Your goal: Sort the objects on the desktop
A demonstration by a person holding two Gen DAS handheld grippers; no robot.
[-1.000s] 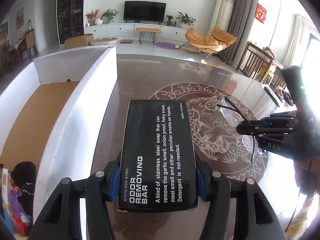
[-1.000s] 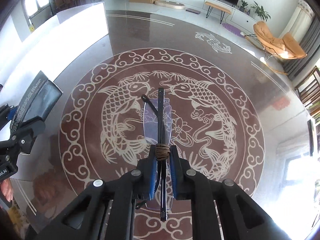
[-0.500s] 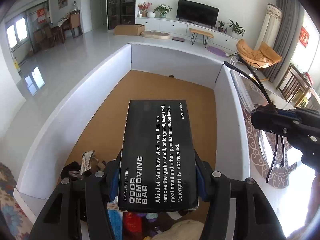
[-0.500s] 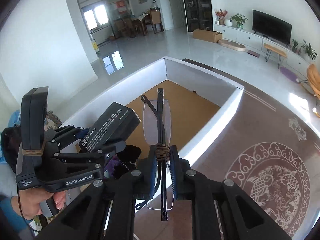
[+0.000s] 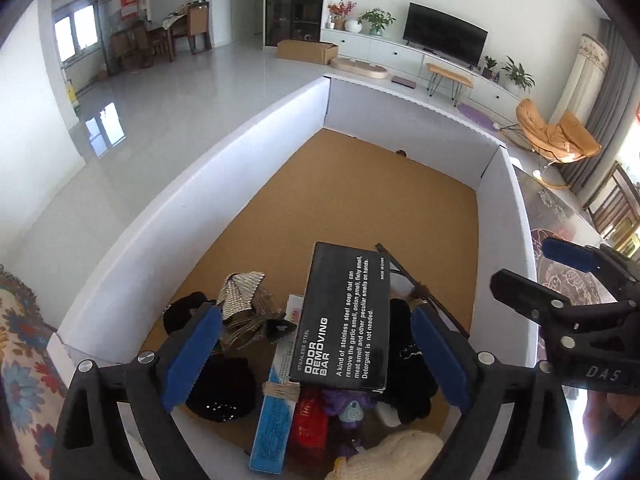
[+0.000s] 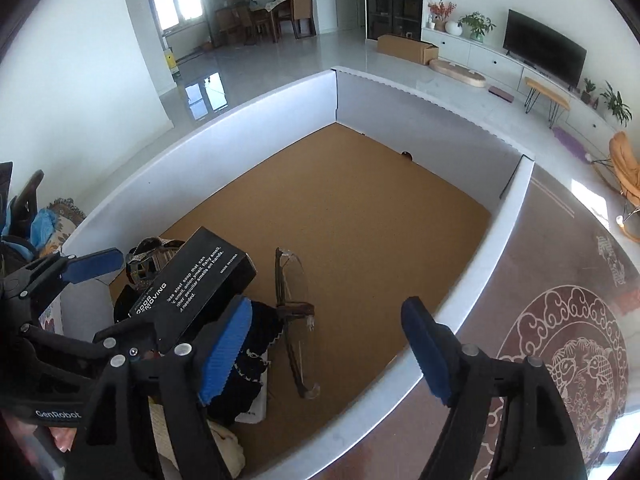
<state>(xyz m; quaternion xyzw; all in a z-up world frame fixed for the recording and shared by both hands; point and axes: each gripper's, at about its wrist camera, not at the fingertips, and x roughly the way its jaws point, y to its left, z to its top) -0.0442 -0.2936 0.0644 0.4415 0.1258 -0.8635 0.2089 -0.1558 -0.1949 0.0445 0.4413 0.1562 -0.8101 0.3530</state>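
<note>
A large white box (image 5: pixel 240 184) with a brown floor holds a pile of items at its near end. The black "Odor Removing Bar" box (image 5: pixel 344 320) lies on top of that pile, also seen in the right wrist view (image 6: pixel 192 284). My left gripper (image 5: pixel 316 360) hangs open above it, its blue pads clear of its sides. The clear glasses (image 6: pixel 294 300) lie on the box floor beside the pile. My right gripper (image 6: pixel 328 352) is open and empty above them, over the white box wall (image 6: pixel 460 304).
The pile holds a blue-and-white tube (image 5: pixel 276 408), black cloth items (image 5: pixel 224 392), a silver glittery piece (image 5: pixel 240 288) and a cream knit item (image 5: pixel 400 452). The far part of the box floor (image 6: pixel 360 200) is bare. The patterned brown table (image 6: pixel 560 340) lies to the right.
Both grippers moved from over the table to over the white box. The left one opened and let go of the black box; the right one opened and let go of the glasses.
</note>
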